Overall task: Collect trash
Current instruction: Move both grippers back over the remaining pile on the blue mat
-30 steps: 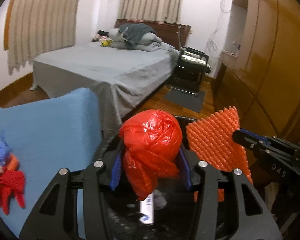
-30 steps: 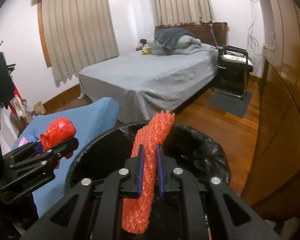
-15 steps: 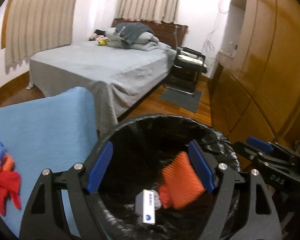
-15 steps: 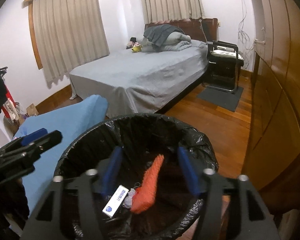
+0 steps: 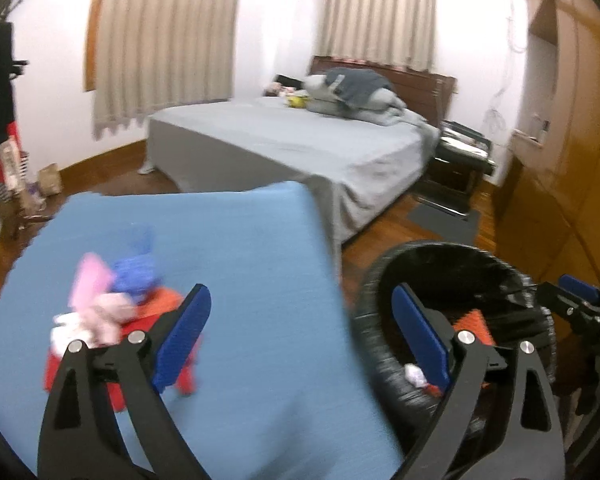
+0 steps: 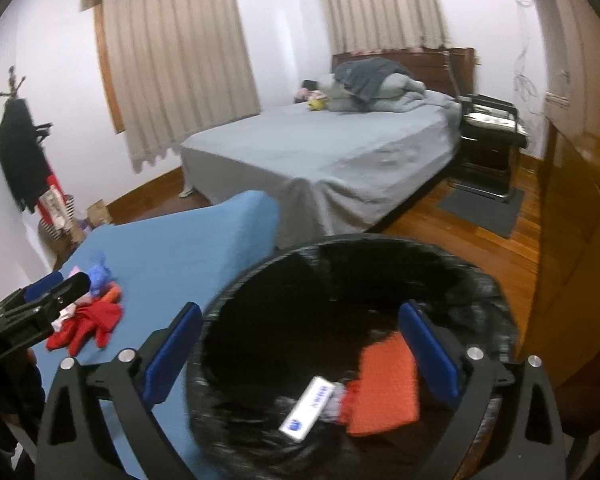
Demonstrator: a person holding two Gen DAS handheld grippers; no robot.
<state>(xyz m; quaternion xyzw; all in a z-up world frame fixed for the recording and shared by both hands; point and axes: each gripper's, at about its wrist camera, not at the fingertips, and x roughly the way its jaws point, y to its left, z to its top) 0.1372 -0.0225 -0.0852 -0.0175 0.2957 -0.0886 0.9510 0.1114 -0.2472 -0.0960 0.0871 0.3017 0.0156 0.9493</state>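
My left gripper (image 5: 300,336) swings toward nine o'clock, over the blue table (image 5: 236,248); both grippers have just been opening, empty; the scrap pile (image 5: 112,320) looks blurred, perhaps plastic.

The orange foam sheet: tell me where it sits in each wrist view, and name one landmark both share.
Left wrist: orange foam sheet at lower right, a sliver inside the black-lined bin.
Right wrist: lower centre-right, lying flat in the bin, beside a white packet.
Shared landmark: the grey bed, behind the bin in both.

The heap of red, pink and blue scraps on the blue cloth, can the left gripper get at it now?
Probably yes: the left gripper is open and empty, and the heap of scraps lies uncovered on the blue cloth beside its fingers.
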